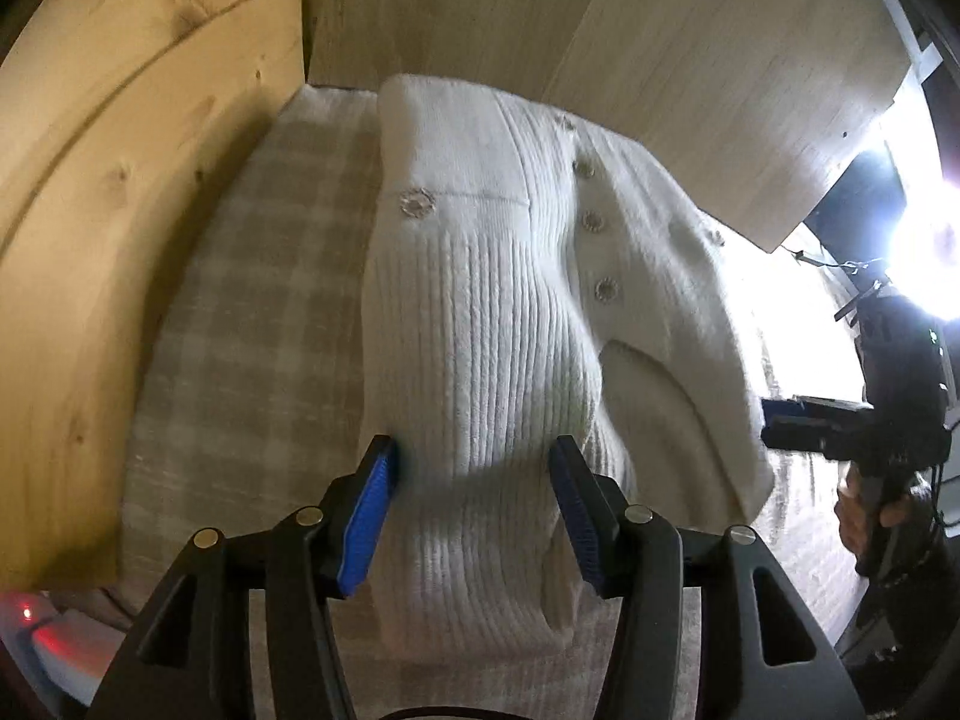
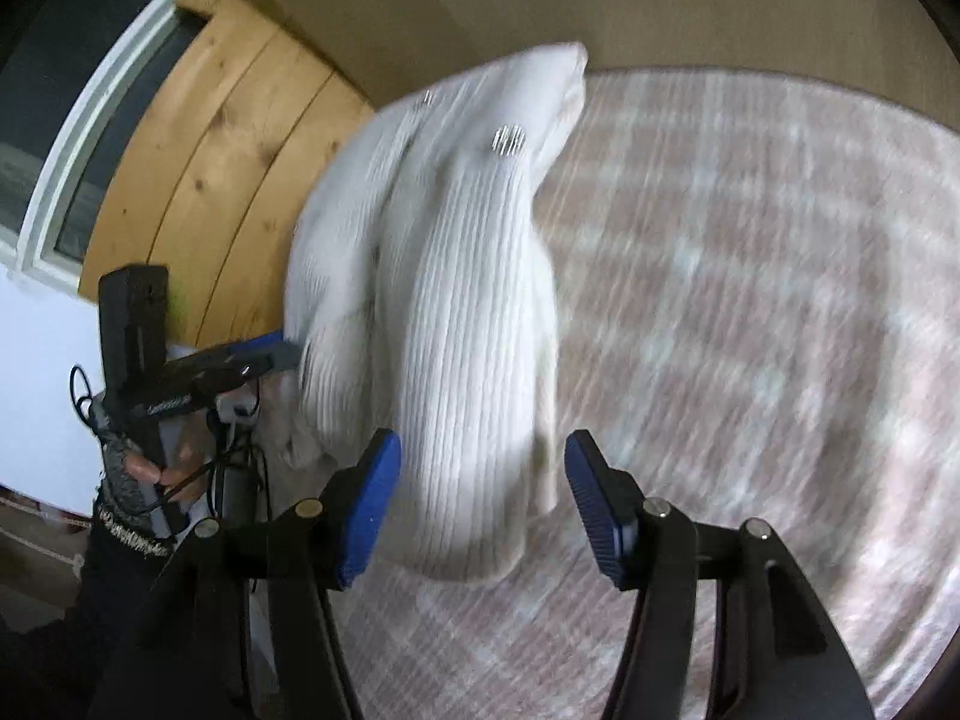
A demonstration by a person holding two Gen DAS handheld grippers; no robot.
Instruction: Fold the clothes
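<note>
Straight ahead of my left tool [image 1: 474,468], at lower centre of its frame, the cream ribbed-knit cardigan with metal buttons [image 1: 516,276] lies on the beige checked cloth [image 1: 240,324], long axis running away toward upper centre; its near end sits between both wide-open tools, my right tool [image 2: 483,462] equally close

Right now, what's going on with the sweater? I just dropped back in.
A person holds a two-finger gripper in each hand over a white ribbed cardigan that lies folded into a narrow bundle on a checked cloth. The left gripper is open, its blue pads either side of the near end of the bundle. The right gripper is open too, astride another part of the knit. Neither is clamped on fabric. The right wrist view is motion-blurred.
</note>
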